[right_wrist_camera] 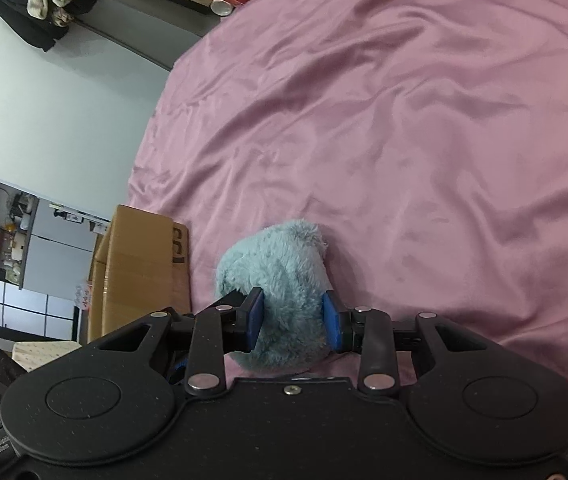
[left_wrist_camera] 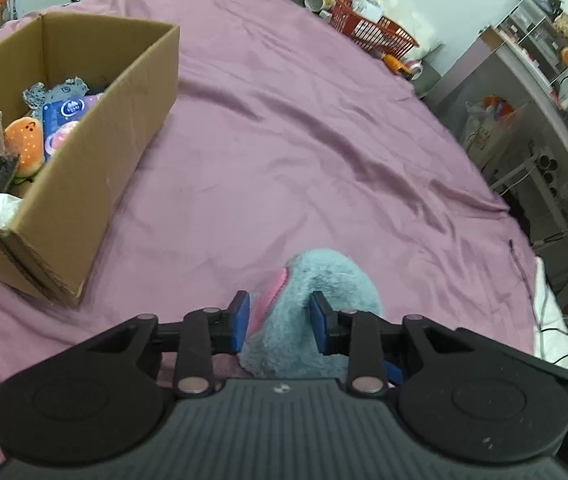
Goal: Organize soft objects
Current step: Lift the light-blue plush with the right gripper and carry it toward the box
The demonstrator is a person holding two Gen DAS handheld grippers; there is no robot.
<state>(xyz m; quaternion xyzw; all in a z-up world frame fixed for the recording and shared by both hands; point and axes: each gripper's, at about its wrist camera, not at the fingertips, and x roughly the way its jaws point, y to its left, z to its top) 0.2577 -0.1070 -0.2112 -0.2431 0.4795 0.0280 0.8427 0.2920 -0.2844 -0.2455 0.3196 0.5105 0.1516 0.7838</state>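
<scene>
- Both claws grip the blue plush toy (left_wrist_camera: pixel 316 300) at once: the left gripper (left_wrist_camera: pixel 279 320) has its pads pressed into the fur beside a pink patch.
- The right gripper (right_wrist_camera: pixel 294 320) pinches a fluffy lobe of the plush, narrow and holding.
- The toy sits low over the purple sheet (left_wrist_camera: pixel 304 140), the cardboard box (left_wrist_camera: pixel 95 160) off to the left, already holding other soft things.
- To do this well, lift together and keep an even squeeze so the fur doesn't slip.
- Clear the box wall before lowering.
</scene>
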